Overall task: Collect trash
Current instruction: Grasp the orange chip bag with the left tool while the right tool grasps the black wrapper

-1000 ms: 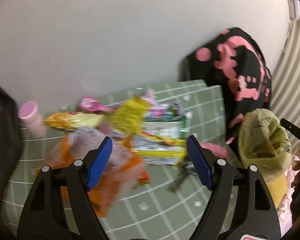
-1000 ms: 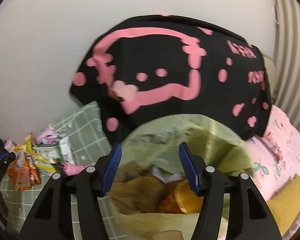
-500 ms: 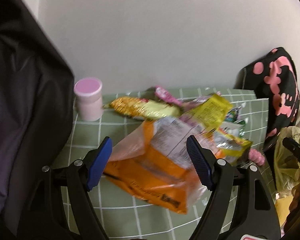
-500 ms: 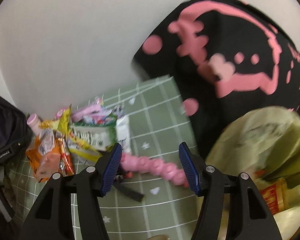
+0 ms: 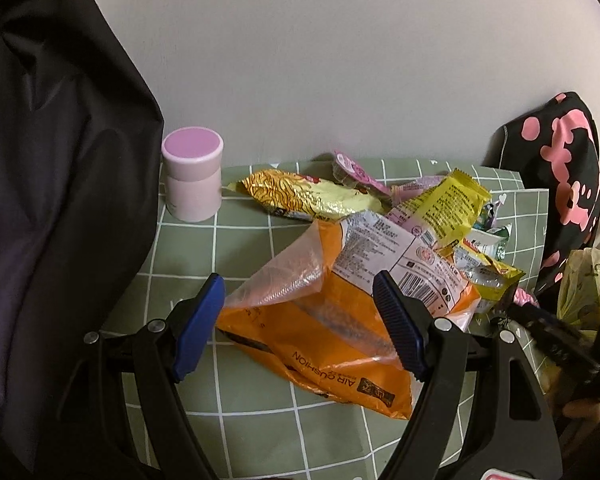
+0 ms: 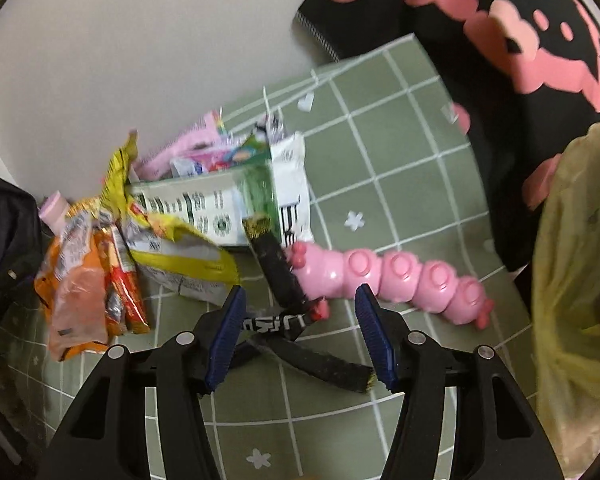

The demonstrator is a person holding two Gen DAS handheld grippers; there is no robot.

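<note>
orange wrapper [image 5: 332, 332] lies between the open left hand-held gripper [image 5: 300, 320] fingers.

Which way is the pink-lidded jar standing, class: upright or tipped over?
Upright: the pink-lidded jar stands on its base on the green mat, lid on top.

Legible print, as I find it: "AIR CUSHION", upside down to me, on the orange wrapper [image 5: 340, 344]; a barcode on its white label [image 5: 404, 264]. Black strap [image 6: 276, 322] lettering unreadable.
</note>
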